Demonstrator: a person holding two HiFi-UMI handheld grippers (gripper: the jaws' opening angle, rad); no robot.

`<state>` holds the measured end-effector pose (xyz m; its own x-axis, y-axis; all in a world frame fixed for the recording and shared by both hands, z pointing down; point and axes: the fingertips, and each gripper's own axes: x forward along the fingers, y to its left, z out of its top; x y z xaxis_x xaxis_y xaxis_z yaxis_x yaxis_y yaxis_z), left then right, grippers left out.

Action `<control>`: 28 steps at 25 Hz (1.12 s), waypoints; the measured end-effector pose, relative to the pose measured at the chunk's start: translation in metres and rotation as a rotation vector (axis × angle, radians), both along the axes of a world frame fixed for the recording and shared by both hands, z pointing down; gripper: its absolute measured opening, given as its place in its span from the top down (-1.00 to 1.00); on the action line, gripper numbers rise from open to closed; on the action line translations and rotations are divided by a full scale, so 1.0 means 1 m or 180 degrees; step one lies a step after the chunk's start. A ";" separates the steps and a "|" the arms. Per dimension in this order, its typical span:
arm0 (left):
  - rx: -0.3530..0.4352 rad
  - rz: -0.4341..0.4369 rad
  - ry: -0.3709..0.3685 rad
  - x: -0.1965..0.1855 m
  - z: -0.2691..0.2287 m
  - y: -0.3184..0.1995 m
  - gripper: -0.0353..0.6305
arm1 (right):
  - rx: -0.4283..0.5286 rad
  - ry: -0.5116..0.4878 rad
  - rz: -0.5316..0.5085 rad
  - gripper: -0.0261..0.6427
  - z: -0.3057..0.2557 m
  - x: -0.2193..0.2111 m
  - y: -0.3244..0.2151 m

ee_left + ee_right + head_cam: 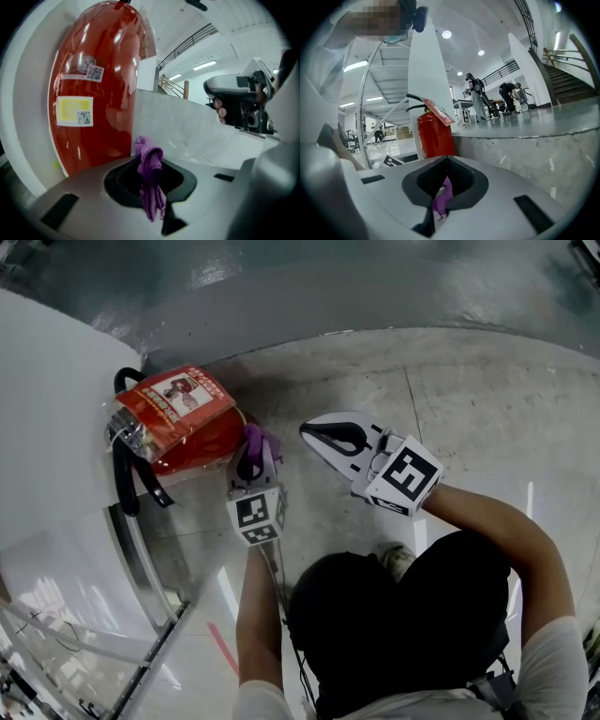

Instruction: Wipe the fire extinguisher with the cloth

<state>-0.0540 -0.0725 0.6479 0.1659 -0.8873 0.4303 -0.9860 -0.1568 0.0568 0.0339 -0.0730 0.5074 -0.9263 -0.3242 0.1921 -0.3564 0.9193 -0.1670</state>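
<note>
A red fire extinguisher [187, 427] stands on the pale stone floor against a white pillar [47, 399], with a black hose [127, 479] and a red tag on top. My left gripper [251, 461] is shut on a purple cloth [255, 440] right beside the cylinder. In the left gripper view the cloth [150, 176] hangs from the closed jaws [145, 152], just right of the red body [93, 84]. My right gripper [317, 434] hovers shut to the right, apart from the extinguisher [433, 136]. Some purple shows through the gap under its closed tips [446, 161].
A raised grey ledge [375, 296] runs behind the extinguisher. A metal and glass railing [141, 568] stands at the lower left. Far off, people [476, 96] stand at a bench, and stairs [569, 77] rise at the right.
</note>
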 end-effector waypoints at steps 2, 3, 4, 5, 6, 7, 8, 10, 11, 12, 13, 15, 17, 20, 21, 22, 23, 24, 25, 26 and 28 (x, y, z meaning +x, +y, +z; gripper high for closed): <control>-0.0035 0.0004 0.0093 0.001 0.008 0.001 0.72 | -0.0012 0.0020 -0.0007 0.88 0.002 0.001 0.001; -0.0054 0.0002 0.0149 0.001 0.012 0.002 0.72 | -0.0028 0.0036 -0.0006 0.89 0.005 0.001 0.001; -0.0068 -0.0010 0.0201 0.001 0.015 0.002 0.72 | -0.0053 0.0064 0.0005 0.89 0.009 0.001 0.002; -0.0077 -0.0030 0.0242 0.001 0.016 0.003 0.72 | -0.0088 0.0111 0.0029 0.89 0.014 0.002 0.002; -0.0085 -0.0053 0.0281 0.000 0.017 0.004 0.72 | -0.0136 0.0178 0.0065 0.89 0.022 0.002 0.001; -0.0092 -0.0076 0.0323 0.001 0.016 0.004 0.72 | -0.0201 0.0261 0.0110 0.89 0.031 0.002 0.000; -0.0091 -0.0091 0.0359 0.002 0.014 0.004 0.72 | -0.0283 0.0350 0.0158 0.89 0.040 0.002 -0.001; -0.0056 -0.0086 0.0397 0.006 0.009 0.002 0.72 | -0.0486 0.0525 0.0245 0.89 0.061 0.001 -0.003; -0.0043 -0.0072 0.0409 0.009 0.008 0.002 0.72 | -0.0590 0.0617 0.0279 0.89 0.072 0.000 -0.003; -0.0041 -0.0057 0.0416 0.010 0.007 0.002 0.72 | -0.0683 0.0718 0.0303 0.89 0.083 0.000 -0.001; -0.0048 -0.0046 0.0418 0.012 0.007 0.003 0.72 | -0.0758 0.0824 0.0314 0.89 0.093 0.000 0.001; -0.0072 -0.0046 0.0431 0.011 0.009 0.005 0.72 | -0.0855 0.1008 0.0304 0.89 0.109 0.001 0.006; -0.0085 -0.0072 0.0442 0.008 0.012 0.006 0.72 | -0.0913 0.1096 0.0308 0.89 0.117 0.002 0.007; -0.0097 -0.0138 0.0457 0.000 0.016 0.006 0.72 | -0.0961 0.1145 0.0360 0.89 0.121 0.006 0.003; -0.0108 -0.0161 0.0471 -0.003 0.018 0.007 0.72 | -0.0979 0.1157 0.0385 0.89 0.123 0.007 0.003; -0.0121 -0.0178 0.0482 -0.005 0.020 0.008 0.72 | -0.0994 0.1165 0.0406 0.89 0.124 0.009 0.002; -0.0135 -0.0187 0.0487 -0.006 0.023 0.009 0.72 | -0.1003 0.1168 0.0419 0.89 0.124 0.009 0.001; -0.0149 -0.0190 0.0483 -0.007 0.025 0.009 0.72 | -0.1006 0.1167 0.0423 0.89 0.124 0.009 0.001; -0.0160 -0.0191 0.0477 -0.008 0.027 0.009 0.72 | -0.1005 0.1164 0.0420 0.89 0.123 0.009 0.001; -0.0170 -0.0193 0.0475 -0.009 0.029 0.009 0.72 | -0.1002 0.1161 0.0415 0.89 0.122 0.008 0.000; -0.0197 -0.0199 0.0486 -0.009 0.033 0.009 0.72 | -0.1002 0.1153 0.0411 0.89 0.122 0.008 0.000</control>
